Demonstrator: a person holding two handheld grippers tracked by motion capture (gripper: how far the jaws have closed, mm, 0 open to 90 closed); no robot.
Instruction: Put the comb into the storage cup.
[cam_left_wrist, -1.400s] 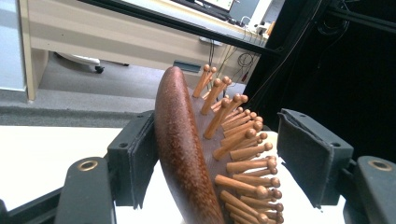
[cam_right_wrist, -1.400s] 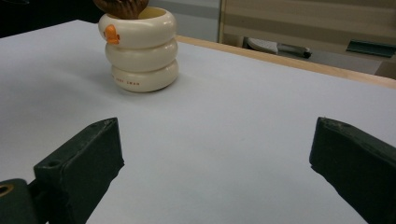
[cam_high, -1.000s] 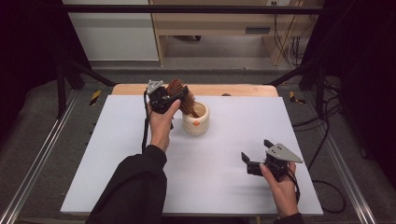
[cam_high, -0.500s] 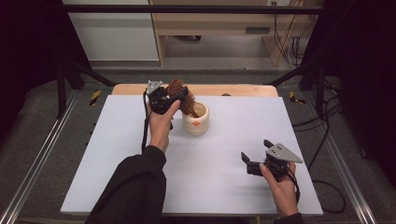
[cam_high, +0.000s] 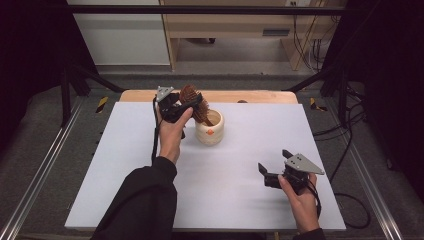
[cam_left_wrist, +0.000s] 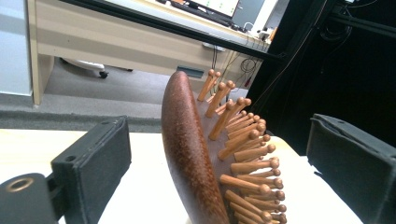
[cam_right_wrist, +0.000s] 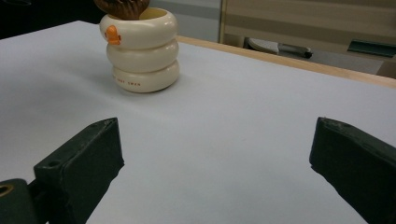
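Note:
A brown wooden hairbrush (cam_high: 190, 94) with round-tipped pegs stands tilted, its handle down in a cream ringed cup (cam_high: 210, 129) with an orange mark, at the back middle of the table. My left gripper (cam_high: 194, 103) is at the brush head. Its jaws have just been opening, and in the left gripper view the brush (cam_left_wrist: 189, 158) stands between them with a gap on each side of my left gripper (cam_left_wrist: 217, 133). My right gripper (cam_high: 273, 161) rests low at the front right, open with nothing between its jaws. The right gripper view has that gripper (cam_right_wrist: 212, 140) facing the cup (cam_right_wrist: 142, 46).
A white sheet (cam_high: 150, 200) covers the table, and a wooden edge (cam_high: 260, 96) runs along the back. Black frame rails and cables lie beyond the table's sides. A wooden desk stands on the floor behind.

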